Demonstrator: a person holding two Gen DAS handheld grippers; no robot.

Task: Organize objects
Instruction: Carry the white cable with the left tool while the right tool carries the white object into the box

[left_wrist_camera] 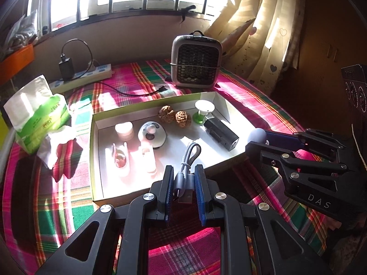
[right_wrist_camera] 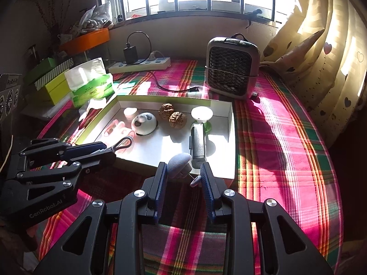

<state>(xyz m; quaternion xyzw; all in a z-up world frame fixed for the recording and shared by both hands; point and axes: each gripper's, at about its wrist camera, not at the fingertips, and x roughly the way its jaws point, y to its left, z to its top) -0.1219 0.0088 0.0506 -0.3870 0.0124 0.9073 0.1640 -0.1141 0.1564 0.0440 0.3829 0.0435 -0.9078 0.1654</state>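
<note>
Left gripper [left_wrist_camera: 183, 178]: clamping a coiled grey USB cable [left_wrist_camera: 187, 160], casing reading "GenRobot.AI".
Right gripper [right_wrist_camera: 182, 178]: pinching a grey mushroom-shaped object [right_wrist_camera: 179, 162], casing reading "DAS".
Tissue pack [left_wrist_camera: 43, 116]: green print lying unreadable.

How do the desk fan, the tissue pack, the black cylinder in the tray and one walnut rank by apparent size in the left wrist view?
1. Tissue pack and desk fan: look about equal, and the pack sits nearer the camera, so unranked.
2. Black cylinder.
3. Walnut, clearly smallest.
</note>
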